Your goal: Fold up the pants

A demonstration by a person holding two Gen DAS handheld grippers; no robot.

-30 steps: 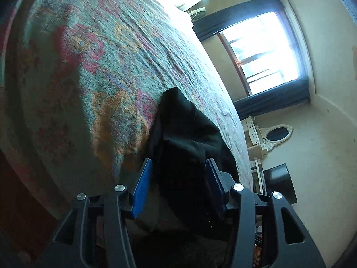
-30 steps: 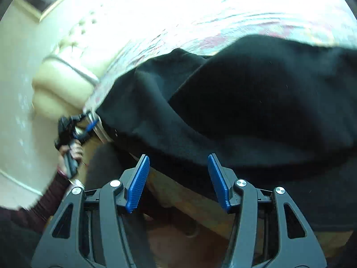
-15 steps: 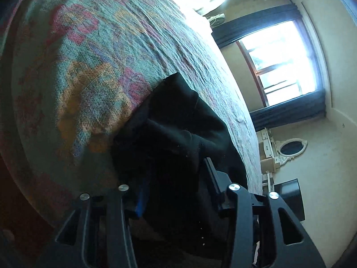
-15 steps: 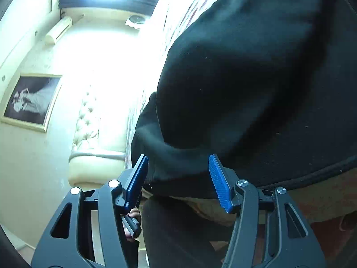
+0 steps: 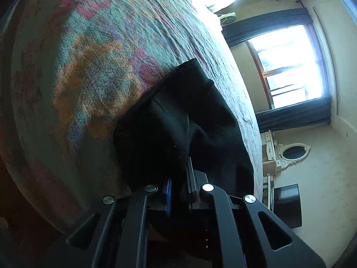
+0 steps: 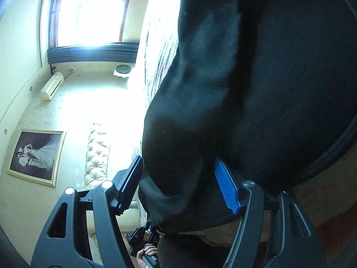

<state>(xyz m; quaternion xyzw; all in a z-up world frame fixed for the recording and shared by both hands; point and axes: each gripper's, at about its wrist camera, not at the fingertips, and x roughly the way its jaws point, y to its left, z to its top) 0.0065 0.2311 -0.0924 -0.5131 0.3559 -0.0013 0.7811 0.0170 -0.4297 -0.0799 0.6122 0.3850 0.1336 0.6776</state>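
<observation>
Black pants (image 5: pixel 178 120) lie bunched at the edge of a bed with a flowered cover (image 5: pixel 89 67). My left gripper (image 5: pixel 179 185) is shut on a fold of their near edge, and the cloth hides its pad tips. In the right wrist view the pants (image 6: pixel 267 89) fill most of the picture. My right gripper (image 6: pixel 178 159) has a thick roll of the cloth between its jaws, which are opening; the pads stand beside it without squeezing. Low in that view a hand (image 6: pixel 147 253) holds the left gripper (image 6: pixel 142 236).
A bright window (image 5: pixel 290 67) with dark curtains lies beyond the bed. A dresser with an oval mirror (image 5: pixel 292 151) and a dark screen (image 5: pixel 287 205) stand by the wall. A framed picture (image 6: pixel 35 156) hangs beside the tufted headboard (image 6: pixel 97 156).
The left jaws have closed onto the pants' edge. The right gripper has rolled over and moved in on the cloth, jaws wider, with the fold now between them.
</observation>
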